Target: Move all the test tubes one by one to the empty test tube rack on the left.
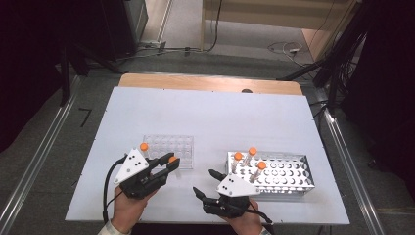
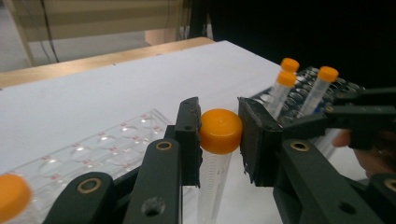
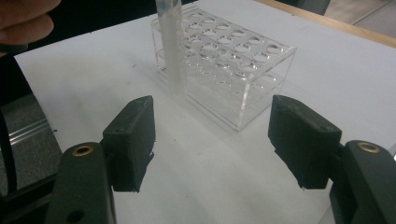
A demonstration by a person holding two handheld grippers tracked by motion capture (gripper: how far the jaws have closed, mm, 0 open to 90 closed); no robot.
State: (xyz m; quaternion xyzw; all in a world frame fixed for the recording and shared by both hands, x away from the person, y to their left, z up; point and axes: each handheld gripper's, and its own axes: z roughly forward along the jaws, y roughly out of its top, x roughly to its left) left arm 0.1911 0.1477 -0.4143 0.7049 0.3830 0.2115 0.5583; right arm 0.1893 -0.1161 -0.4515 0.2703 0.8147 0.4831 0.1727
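My left gripper (image 1: 170,164) (image 2: 218,140) is shut on the orange cap of a clear tube (image 2: 212,184), which hangs upright in front of the clear plastic rack (image 1: 171,146) (image 3: 233,65). The tube's body (image 3: 170,46) also shows in the right gripper view, just left of that rack. Another orange-capped tube (image 1: 144,147) (image 2: 11,196) stands at the rack's near left corner. My right gripper (image 1: 203,181) (image 3: 212,140) is open with nothing between its fingers, low over the white table, between the two racks.
A white perforated rack (image 1: 284,176) at the right holds three orange-capped tubes (image 1: 252,152) near its left end. The white board (image 1: 205,112) lies on a wooden table; its far half is bare. Floor rails and cables run beyond the edges.
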